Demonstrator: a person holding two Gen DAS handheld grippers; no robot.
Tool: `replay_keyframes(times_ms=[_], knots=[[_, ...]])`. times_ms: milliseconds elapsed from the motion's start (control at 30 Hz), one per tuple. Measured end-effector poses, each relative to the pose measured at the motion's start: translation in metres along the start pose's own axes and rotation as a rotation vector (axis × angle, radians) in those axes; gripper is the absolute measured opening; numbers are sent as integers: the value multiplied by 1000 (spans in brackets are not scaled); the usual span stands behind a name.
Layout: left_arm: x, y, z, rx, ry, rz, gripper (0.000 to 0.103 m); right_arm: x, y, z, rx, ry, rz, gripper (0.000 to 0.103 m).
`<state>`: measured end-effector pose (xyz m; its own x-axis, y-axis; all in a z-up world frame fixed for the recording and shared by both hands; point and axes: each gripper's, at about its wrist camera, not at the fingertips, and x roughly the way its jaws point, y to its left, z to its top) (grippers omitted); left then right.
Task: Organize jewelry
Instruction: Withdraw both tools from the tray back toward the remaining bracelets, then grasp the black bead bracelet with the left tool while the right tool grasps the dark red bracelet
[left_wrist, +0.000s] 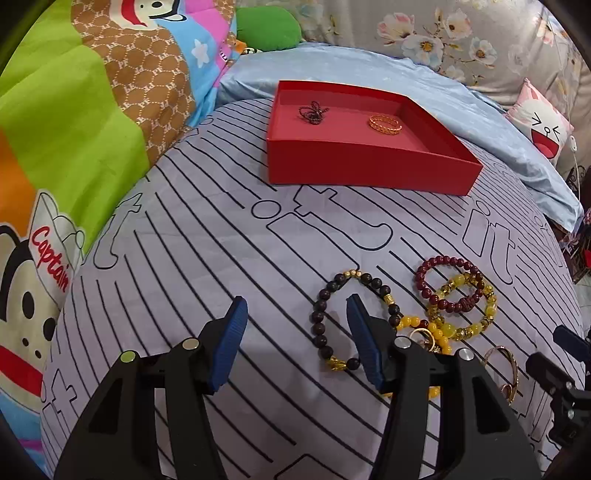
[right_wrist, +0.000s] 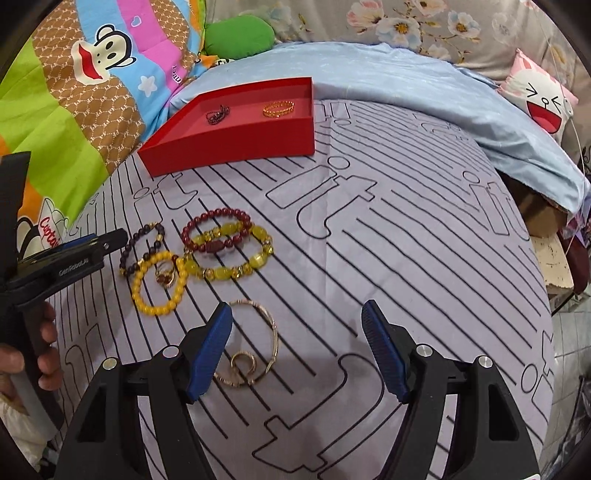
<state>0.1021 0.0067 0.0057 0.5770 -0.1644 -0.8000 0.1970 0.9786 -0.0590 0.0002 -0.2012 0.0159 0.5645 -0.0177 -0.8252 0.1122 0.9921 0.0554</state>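
Both tongs were held spread wide and empty: the left tongs (left_wrist: 297, 314) beside the dark-beaded bracelet with gold beads (left_wrist: 351, 321), the right tongs (right_wrist: 297, 325) next to the thin gold bangle (right_wrist: 258, 339), perhaps overlapping small rings. Loose jewelry was clustered near on the striped grey bedsheet (right_wrist: 406, 258). The shallow red cardboard tray (left_wrist: 369, 173), with a gold ring (left_wrist: 385, 124) in it, was set farther back, with open sheet between.

My left tool (left_wrist: 297, 317) hangs low with its blue fingers (left_wrist: 229, 343) spread wide apart, gripping nothing. My right tool (right_wrist: 297, 321) is held the same way, fingers (right_wrist: 384, 350) wide and bare. My left hand (right_wrist: 35, 354) wraps the left tool's handle.
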Motion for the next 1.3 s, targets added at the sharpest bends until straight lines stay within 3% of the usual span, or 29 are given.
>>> replay_keyframes(times_ms=[67, 267, 367, 433, 467, 867, 1300], knots=[[5, -3, 0, 11, 3, 11, 52, 1, 1, -2, -3, 5, 2, 70], [16, -9, -4, 27, 17, 14, 38, 1, 3, -3, -15, 5, -3, 70], [15, -12, -5, 38, 6, 4, 26, 3, 4, -3, -15, 10, 3, 70], [15, -12, -6, 38, 1, -12, 9, 4, 5, -3, -15, 13, 9, 70], [14, -12, -7, 31, 0, -20, 8, 5, 6, -2, -13, 14, 14, 70], [8, -7, -17, 17, -22, -20, 8, 28, 30, 33, -51, -9, 63, 68], [8, -8, -18, 24, -37, -13, 8, 72, 40, 71, -54, 21, 74, 51]])
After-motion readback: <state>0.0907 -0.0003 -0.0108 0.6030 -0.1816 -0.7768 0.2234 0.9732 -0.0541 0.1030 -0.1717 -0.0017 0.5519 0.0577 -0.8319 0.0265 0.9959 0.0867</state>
